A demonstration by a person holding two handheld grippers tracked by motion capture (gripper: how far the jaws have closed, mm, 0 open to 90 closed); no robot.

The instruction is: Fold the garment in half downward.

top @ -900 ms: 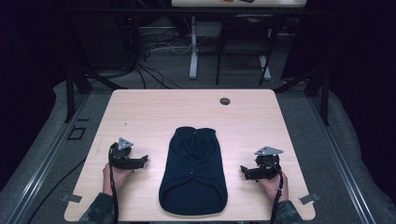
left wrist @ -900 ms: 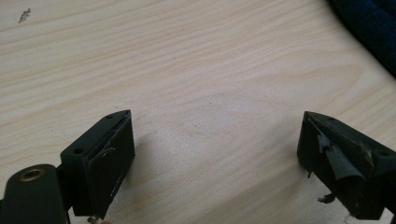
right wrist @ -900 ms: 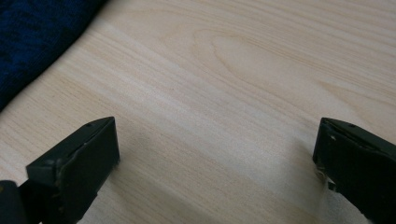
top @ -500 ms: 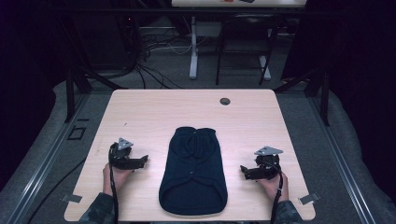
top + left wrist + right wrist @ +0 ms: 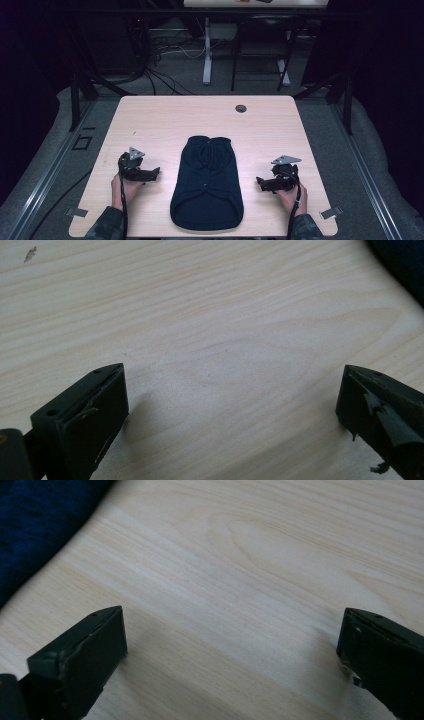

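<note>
Two grippers are sitting low on the table, one either side of a dark blue garment. Nearest the camera, the person's hands are coming in from the bottom edge, each wrapped around a gripper. Left gripper is pointing in toward the garment with its jaws spread wide and nothing between them, just bare wood showing in the left gripper view, with a bit of blue fabric peeking into the top right corner. Right gripper is doing the same from the other side, jaws wide apart and gripping nothing, blue cloth creeping into the top left of its own view. Neither one is touching the garment, which is lying flat in the middle, narrow end away from the person. Farther back, a small round hole is sitting near the far edge.
</note>
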